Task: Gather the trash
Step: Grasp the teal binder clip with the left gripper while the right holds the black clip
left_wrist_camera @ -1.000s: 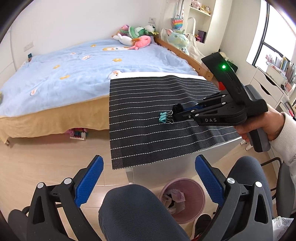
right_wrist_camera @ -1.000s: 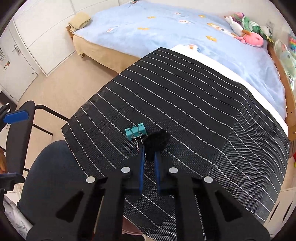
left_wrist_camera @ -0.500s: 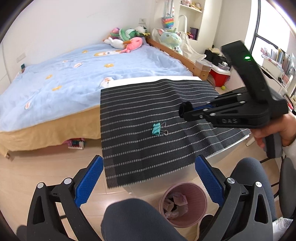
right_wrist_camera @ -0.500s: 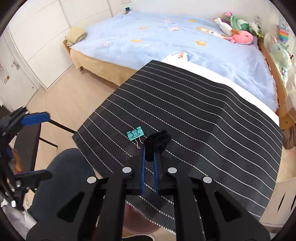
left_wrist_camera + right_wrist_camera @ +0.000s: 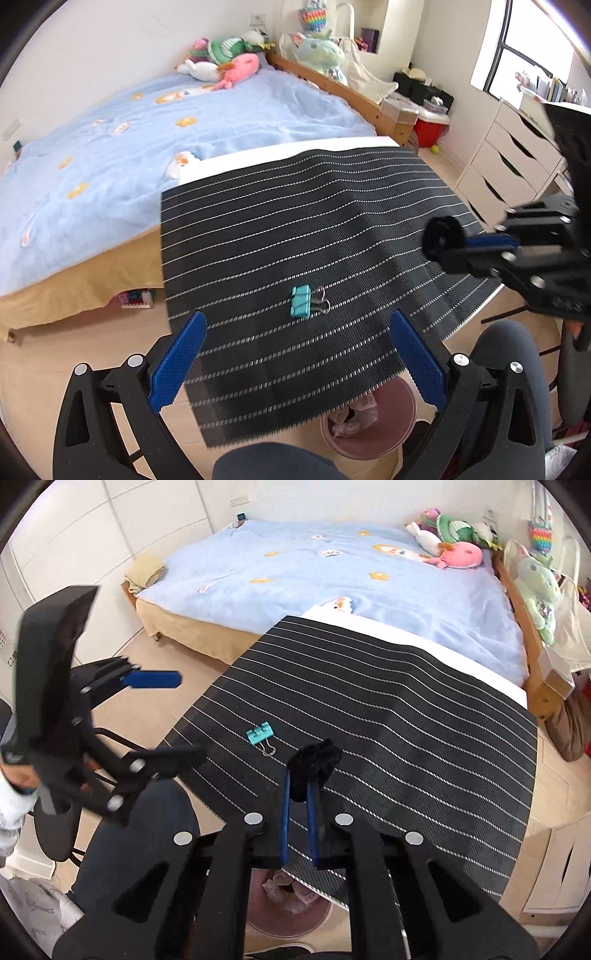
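Note:
My right gripper (image 5: 299, 775) is shut on a small black fuzzy scrap (image 5: 316, 760) and holds it up above the black striped mat (image 5: 406, 720). In the left wrist view that scrap (image 5: 441, 238) hangs at the right, clear of the mat (image 5: 295, 221). A teal binder clip (image 5: 301, 302) lies flat on the mat, seen also as the clip (image 5: 259, 734) just left of the scrap. My left gripper (image 5: 296, 319) stands open above the mat's near edge, its blue pads on either side of the clip but well apart from it.
A pink waste bin (image 5: 373, 439) with crumpled paper stands on the floor under the mat's near edge, between the person's knees (image 5: 506, 354). A bed with a blue cover (image 5: 147, 140) lies beyond. White drawers (image 5: 509, 158) stand at the right.
The right gripper has risen off the mat with the black scrap and drifted right, away from the clip. The left gripper has moved forward over the mat's near edge.

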Demonstrator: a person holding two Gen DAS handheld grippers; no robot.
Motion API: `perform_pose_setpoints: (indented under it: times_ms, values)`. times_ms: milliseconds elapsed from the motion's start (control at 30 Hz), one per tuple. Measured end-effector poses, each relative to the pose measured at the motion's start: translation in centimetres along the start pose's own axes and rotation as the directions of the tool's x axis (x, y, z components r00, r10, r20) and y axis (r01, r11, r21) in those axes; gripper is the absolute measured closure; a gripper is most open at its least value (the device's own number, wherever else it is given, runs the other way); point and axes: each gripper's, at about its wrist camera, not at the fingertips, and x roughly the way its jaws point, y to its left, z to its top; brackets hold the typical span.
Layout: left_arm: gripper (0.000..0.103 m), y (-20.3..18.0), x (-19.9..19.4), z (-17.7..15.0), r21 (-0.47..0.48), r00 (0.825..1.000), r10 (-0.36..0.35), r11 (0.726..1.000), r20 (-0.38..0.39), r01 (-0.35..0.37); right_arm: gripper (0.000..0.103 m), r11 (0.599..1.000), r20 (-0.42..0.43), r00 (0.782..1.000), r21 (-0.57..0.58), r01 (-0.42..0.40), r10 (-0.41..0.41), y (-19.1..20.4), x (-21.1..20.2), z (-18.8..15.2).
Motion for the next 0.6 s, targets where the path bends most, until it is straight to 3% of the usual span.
perform_pose_setpoints:
  times_ms: [400, 433, 500, 567, 600]
  values:
    - [0.009, 0.2, 6.1, 1.5, 0.048, 0.991, 0.039, 0.998, -0.131, -0.033, 0.095, 1.0, 0.008, 1.0, 0.03, 0.009, -0.01, -1.4, -1.0, -1.2]
    - [0.013, 0.2, 6.3, 1.4, 0.046, 0.99, 0.04, 0.998, -0.133, -0.034, 0.095, 0.999, 0.007, 1.0, 0.031, 0.009, -0.009, -1.5, -1.0, -1.2]
    - [0.033, 0.3, 6.6, 1.3, 0.041, 0.988, 0.036, 0.999, -0.147, -0.03, 0.095, 0.999, 0.004, 1.0, 0.034, 0.009, -0.01, -1.6, -1.0, -1.4]
    - [0.035, 0.4, 6.8, 1.2, 0.04, 0.988, 0.034, 0.999, -0.149, -0.028, 0.095, 0.999, 0.003, 1.0, 0.036, 0.009, -0.009, -1.7, -0.9, -1.4]
    - [0.04, 0.3, 6.8, 1.2, 0.039, 0.988, 0.031, 0.999, -0.149, -0.026, 0.095, 0.999, 0.003, 1.0, 0.036, 0.009, -0.009, -1.7, -0.8, -1.4]
